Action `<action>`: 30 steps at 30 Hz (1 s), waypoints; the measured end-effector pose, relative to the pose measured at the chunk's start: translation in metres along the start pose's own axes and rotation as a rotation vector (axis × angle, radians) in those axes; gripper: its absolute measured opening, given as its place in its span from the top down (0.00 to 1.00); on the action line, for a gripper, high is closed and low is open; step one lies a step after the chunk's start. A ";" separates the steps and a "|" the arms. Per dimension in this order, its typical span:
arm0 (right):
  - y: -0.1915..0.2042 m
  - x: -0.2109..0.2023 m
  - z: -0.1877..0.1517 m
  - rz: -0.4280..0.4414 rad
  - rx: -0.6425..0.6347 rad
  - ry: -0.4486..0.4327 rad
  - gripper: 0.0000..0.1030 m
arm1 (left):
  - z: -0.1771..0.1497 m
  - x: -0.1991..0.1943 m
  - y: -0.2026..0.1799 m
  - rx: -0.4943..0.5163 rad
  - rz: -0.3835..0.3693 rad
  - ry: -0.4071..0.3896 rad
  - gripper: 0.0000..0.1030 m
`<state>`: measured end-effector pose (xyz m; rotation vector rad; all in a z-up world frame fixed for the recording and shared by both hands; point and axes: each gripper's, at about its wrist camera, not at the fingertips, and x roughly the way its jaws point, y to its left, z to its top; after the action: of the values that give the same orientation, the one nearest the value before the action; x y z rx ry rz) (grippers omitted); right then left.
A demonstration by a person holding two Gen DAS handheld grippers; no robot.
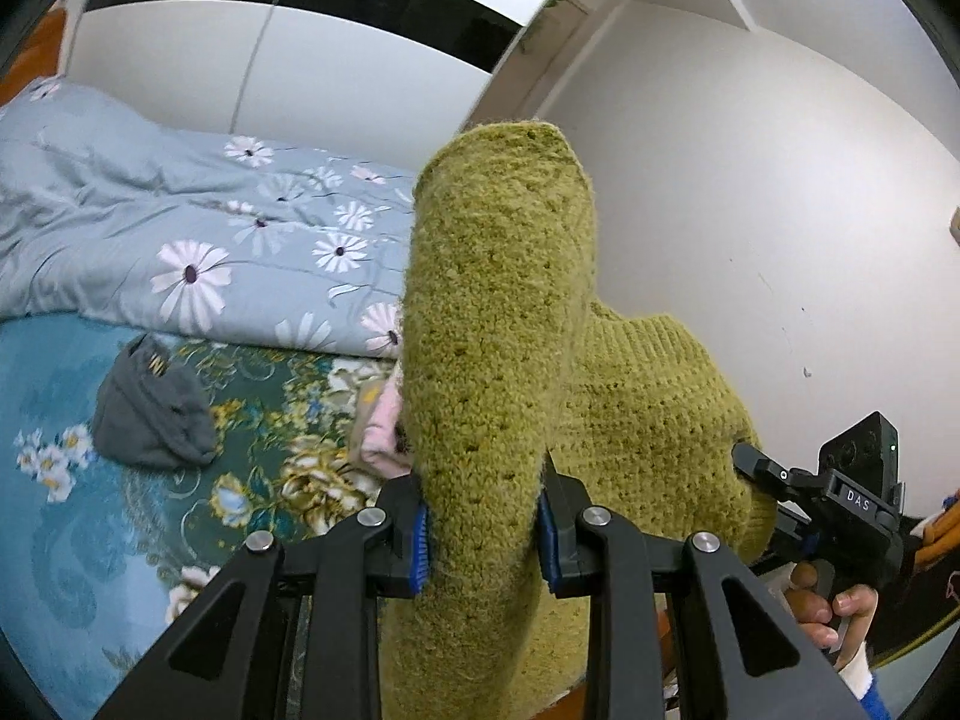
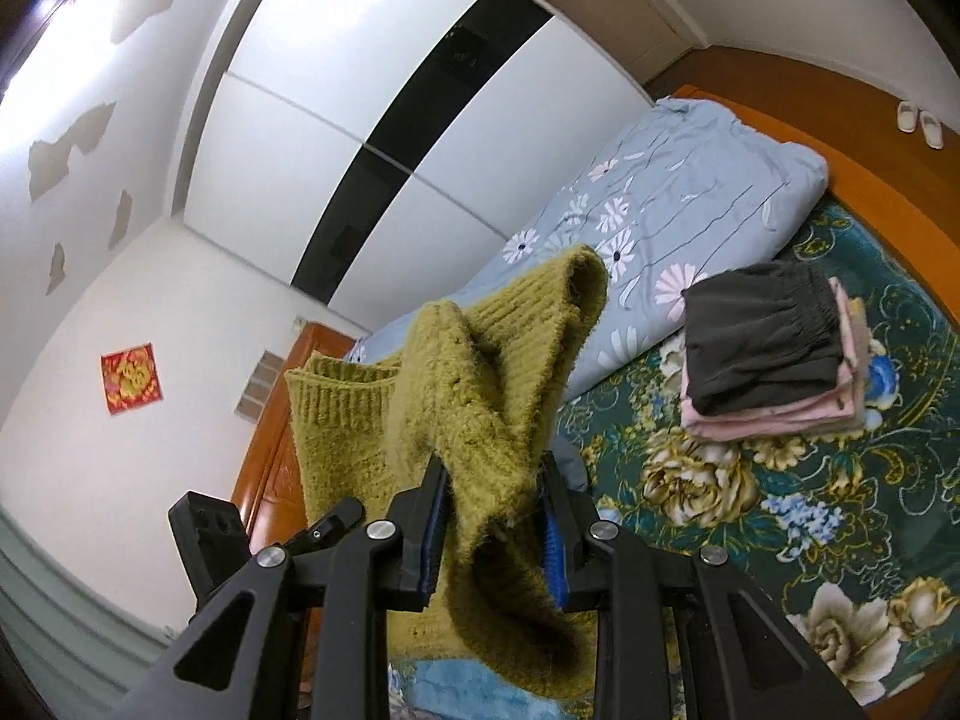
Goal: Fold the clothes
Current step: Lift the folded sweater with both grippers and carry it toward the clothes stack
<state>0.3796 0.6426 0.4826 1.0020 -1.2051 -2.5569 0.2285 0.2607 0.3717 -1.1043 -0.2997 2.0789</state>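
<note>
above the near edge of the bed (image 2: pixel 780 516), the green sweater (image 1: pixel 498 312) hangs in the air, off the sheet. the left gripper (image 1: pixel 483 531) is clamped on one bunch of the knit, the right gripper (image 2: pixel 492 525) on another. step in hand: lifting and spreading. next move likely calls for laying it flat beside the folded stack (image 2: pixel 774 360).

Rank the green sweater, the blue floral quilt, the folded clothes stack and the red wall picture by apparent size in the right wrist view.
1. green sweater, though it is inflated by being right at the lens
2. blue floral quilt, similar in area, so the top two are unsure
3. folded clothes stack
4. red wall picture
</note>
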 end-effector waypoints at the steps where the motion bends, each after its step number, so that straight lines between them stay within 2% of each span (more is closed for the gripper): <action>1: -0.003 -0.001 0.004 -0.007 0.002 -0.008 0.72 | 0.004 0.007 -0.001 0.003 -0.008 0.005 0.72; 6: -0.015 0.004 0.031 -0.052 -0.006 -0.028 0.72 | 0.022 0.046 0.002 0.009 -0.053 0.040 0.72; 11: -0.028 0.016 0.062 -0.089 0.017 -0.055 0.72 | 0.056 0.087 -0.003 0.042 -0.084 0.096 0.72; 18: -0.057 0.029 0.102 -0.116 0.123 -0.105 0.72 | 0.100 0.146 -0.020 0.091 -0.104 0.189 0.72; 24: -0.092 0.054 0.133 -0.164 0.193 -0.091 0.72 | 0.119 0.204 -0.016 0.090 -0.091 0.269 0.72; 30: -0.138 0.091 0.158 -0.223 0.232 -0.038 0.72 | 0.127 0.272 -0.001 0.061 -0.071 0.353 0.72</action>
<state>0.2313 0.7991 0.4075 1.2030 -1.5076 -2.6560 0.0346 0.4714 0.2819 -1.3747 -0.1000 1.7789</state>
